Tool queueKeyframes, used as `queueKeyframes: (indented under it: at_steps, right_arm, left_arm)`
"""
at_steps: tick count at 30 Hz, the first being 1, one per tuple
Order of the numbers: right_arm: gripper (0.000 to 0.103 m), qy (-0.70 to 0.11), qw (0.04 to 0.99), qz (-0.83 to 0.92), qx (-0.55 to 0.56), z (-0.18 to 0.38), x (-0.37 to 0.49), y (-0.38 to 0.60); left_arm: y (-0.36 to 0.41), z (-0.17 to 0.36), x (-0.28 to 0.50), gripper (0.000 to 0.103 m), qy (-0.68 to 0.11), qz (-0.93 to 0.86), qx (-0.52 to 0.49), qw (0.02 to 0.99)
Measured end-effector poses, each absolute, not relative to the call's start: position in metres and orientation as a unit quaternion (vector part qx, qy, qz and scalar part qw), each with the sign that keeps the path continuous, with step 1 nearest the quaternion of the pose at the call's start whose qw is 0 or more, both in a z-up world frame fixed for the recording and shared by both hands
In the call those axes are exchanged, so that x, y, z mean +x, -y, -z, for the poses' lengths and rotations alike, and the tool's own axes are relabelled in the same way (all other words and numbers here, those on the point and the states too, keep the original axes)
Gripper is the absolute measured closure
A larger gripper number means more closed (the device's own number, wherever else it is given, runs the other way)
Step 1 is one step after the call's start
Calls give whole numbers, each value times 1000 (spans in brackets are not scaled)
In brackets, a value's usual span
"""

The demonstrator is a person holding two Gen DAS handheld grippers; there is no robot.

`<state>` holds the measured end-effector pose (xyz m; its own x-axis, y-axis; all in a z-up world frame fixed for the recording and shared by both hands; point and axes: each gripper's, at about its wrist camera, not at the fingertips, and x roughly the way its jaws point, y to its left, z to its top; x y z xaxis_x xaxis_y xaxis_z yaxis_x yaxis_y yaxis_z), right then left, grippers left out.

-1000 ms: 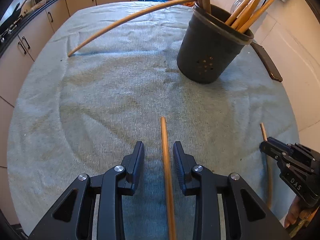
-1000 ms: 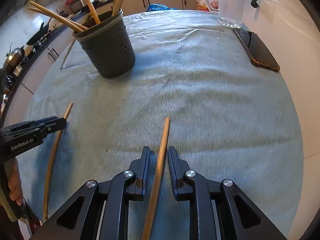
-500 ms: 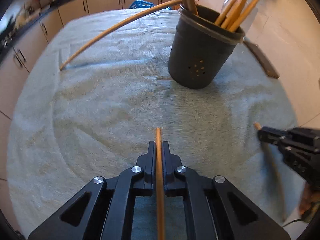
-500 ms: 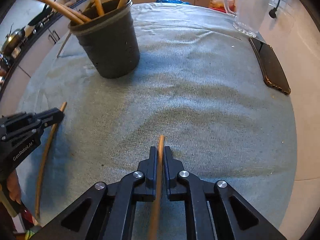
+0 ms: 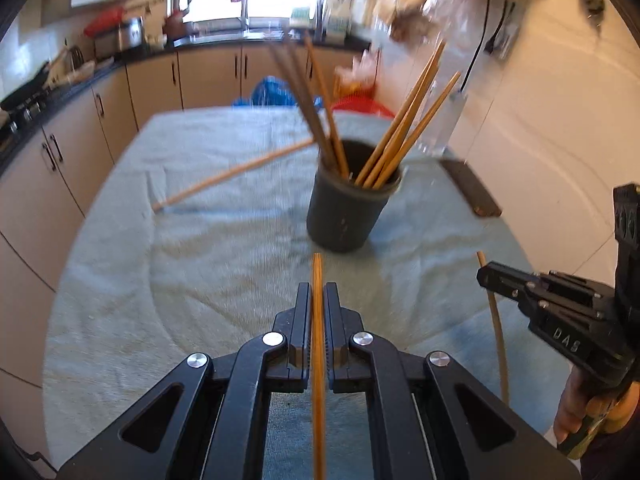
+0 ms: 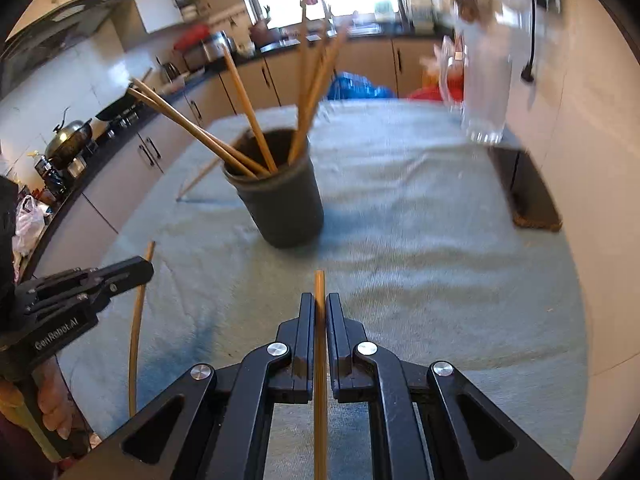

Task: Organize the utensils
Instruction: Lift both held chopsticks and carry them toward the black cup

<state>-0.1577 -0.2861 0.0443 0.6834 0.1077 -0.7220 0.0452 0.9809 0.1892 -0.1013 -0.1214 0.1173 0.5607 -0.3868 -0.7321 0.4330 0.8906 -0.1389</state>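
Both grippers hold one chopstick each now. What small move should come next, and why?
Probably carry one stick toward the dark holder and tip it in. The left gripper is shut on a chopstick, and the right gripper is shut on a second chopstick. The holder stands just ahead with other sticks leaning in it, and room still shows at its mouth.

Right gripper (image 6: 318, 308), lower centre, clamped on a wooden stick (image 6: 319, 380); dark holder (image 6: 284, 200) with sticks at frame centre; left gripper (image 6: 136, 270) at lower left.
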Motion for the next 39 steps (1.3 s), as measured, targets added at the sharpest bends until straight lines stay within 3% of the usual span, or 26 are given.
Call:
queueKeyframes:
  at_steps: [17,39]
  right_arm:
    - [97,-280,953,-7,117,-88,-234,282]
    - [97,-213,972,-4,99,-121,-281,266]
  left_arm:
    - [109,-162,-173,98,-315,236,36,919]
    - [89,-195,-221,98,-263,248,20,932]
